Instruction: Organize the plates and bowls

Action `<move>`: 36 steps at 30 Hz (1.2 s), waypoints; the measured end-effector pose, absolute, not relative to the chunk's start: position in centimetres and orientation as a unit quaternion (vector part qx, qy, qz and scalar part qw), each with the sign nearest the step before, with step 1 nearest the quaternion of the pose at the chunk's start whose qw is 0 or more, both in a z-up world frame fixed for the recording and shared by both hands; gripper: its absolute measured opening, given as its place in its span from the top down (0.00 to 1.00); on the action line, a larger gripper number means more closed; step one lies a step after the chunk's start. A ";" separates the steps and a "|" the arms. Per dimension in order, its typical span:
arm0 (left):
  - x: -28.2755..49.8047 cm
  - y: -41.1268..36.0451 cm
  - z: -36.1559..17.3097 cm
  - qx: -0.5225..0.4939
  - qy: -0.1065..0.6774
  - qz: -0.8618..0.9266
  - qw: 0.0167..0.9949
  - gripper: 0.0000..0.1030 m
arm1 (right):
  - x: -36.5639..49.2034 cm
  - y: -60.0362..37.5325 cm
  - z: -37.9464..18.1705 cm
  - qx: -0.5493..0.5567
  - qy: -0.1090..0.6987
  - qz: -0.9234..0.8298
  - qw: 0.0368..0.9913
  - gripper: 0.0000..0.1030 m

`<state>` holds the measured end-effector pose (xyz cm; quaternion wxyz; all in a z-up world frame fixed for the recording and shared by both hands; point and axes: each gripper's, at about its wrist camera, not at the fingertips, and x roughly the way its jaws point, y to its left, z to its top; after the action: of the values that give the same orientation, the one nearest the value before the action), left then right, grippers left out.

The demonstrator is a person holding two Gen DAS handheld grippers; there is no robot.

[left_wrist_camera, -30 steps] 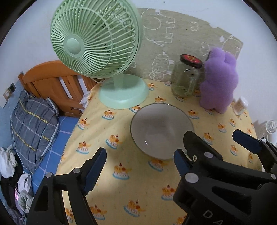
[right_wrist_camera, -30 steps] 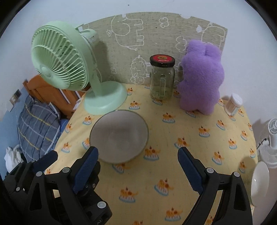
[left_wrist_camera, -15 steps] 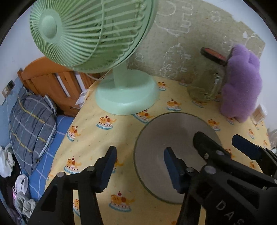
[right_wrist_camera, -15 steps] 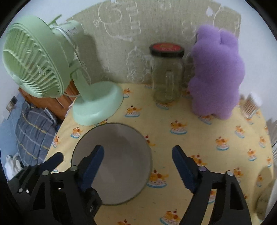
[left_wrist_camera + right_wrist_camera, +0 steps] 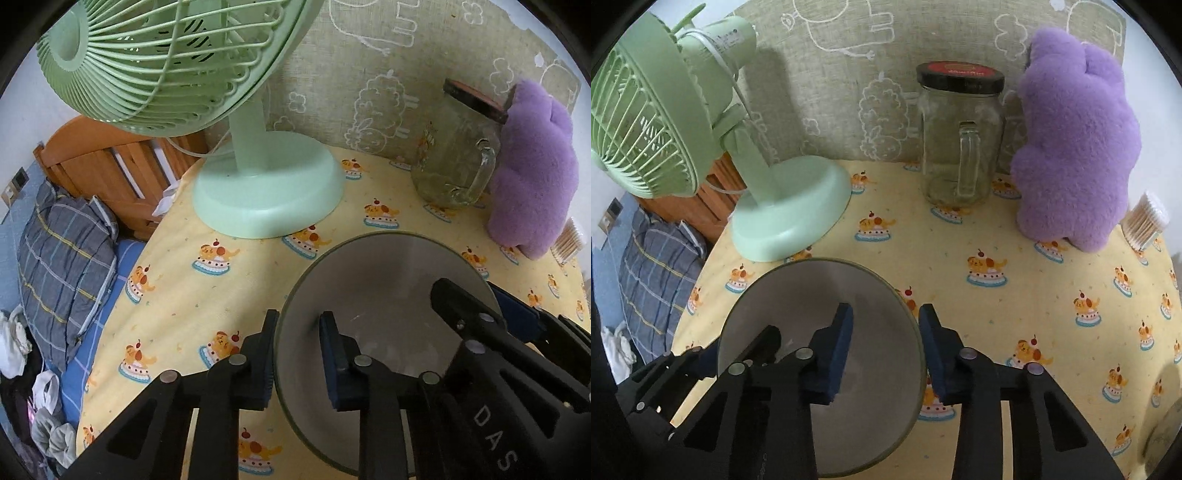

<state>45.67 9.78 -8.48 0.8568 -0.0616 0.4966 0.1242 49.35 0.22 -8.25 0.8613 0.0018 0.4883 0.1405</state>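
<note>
Bowls: one grey bowl (image 5: 384, 295) sitting on the yellow tablecloth (image 5: 1015, 314).
Grippers: two.
Left gripper (image 5: 297, 354): jaws having just closed, clamping the bowl's left rim.
Right gripper (image 5: 886, 347): jaws closing astride the right rim; contact is unclear.

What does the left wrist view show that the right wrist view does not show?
Only the left wrist view shows the fan grille from the front and the clothes on the floor. Only the right wrist view shows the jar lid from above and the whole swab box. Both show the bowl, with the left gripper astride one side of its rim and the right gripper astride the other, the jar, the purple toy and the pillow.
</note>
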 end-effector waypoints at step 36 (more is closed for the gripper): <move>38.4 6.7 -1.9 -0.040 0.485 0.087 0.869 0.81 | 41.2 -3.5 -1.2 0.022 0.490 0.106 0.865 0.64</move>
<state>38.43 6.70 -1.94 0.8693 -0.0404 0.4850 0.0869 41.21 -3.51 -1.20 0.8647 0.0221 0.4904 0.1058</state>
